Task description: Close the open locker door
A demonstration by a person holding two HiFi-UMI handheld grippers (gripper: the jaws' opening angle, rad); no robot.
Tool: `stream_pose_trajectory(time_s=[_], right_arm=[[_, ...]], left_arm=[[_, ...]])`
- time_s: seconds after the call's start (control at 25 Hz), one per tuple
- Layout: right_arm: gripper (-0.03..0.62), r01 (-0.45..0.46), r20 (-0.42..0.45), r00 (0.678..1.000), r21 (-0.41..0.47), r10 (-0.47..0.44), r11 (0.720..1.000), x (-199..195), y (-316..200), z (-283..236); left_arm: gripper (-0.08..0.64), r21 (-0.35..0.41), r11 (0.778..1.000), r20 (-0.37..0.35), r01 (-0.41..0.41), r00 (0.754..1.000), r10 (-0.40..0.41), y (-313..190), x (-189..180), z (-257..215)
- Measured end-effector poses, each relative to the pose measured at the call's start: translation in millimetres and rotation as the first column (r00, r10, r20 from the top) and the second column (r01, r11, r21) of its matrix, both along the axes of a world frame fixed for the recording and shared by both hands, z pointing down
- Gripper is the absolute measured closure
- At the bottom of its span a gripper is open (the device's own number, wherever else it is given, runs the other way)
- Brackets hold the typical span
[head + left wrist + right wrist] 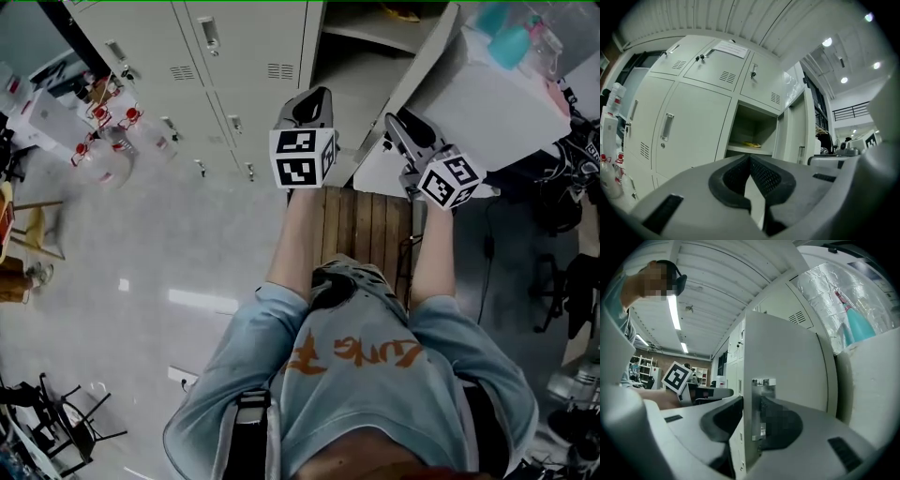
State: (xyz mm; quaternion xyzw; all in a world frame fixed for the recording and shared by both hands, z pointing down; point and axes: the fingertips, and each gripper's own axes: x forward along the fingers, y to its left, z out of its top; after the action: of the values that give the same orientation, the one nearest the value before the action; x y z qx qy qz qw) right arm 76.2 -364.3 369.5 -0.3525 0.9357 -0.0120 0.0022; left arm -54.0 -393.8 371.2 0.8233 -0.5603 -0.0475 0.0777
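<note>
Door (787,362): one stands open, swung out from the lockers (216,75), with its free edge toward the person; the doors beside it are shut.
Open compartment (750,126): one, left of the door (799,126) in the left gripper view, with one shelf and one flat yellow thing (752,144) on it (too small to name).
Grippers: two, each with one marker cube.
Right gripper (750,404): jaws closed onto the door's free edge at the metal latch plate (761,401), one pad on each face; in the head view it sits at the door (417,75), right of the other gripper.
Left gripper (750,159): jaws drawn together at the tips with nothing between them; held in the air facing the lockers, apart from the door and touching nothing.
Head view: left gripper (314,98) and right gripper (398,127) are near each other, both arms stretched forward.
Underfoot: a slatted wooden platform (361,220) on a pale grey floor (141,244).
Room: clear bottles with red caps (103,150) stand on the floor against the lockers at the left; a white block (497,103) with a teal bottle (511,42) on top stands right of the door; a white slatted ceiling with round lights is overhead.
</note>
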Motion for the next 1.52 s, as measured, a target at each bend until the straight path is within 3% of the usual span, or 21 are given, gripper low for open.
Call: stream_pose_trajectory(time_s=[0.76,1.04,1.52], right_arm=[[0.482,0.081,0.009,0.997,0.021,-0.081,0.996,-74,-58,1],[0.526,0.055,0.005,0.998,0.016,-0.056,0.998,-98,-100,1],[0.535,-0.053,-0.01,0.999,-0.028,0.053,0.998,-123,-166,2]], left_arm=[[0.538,-0.013,0.996,0.026,0.083,0.996,-0.083,-42,-43,10],[0.538,-0.041,0.994,0.027,0.096,0.995,-0.095,-78,-56,23],[0.538,-0.091,0.988,0.015,0.125,0.992,-0.124,-128,-77,38]])
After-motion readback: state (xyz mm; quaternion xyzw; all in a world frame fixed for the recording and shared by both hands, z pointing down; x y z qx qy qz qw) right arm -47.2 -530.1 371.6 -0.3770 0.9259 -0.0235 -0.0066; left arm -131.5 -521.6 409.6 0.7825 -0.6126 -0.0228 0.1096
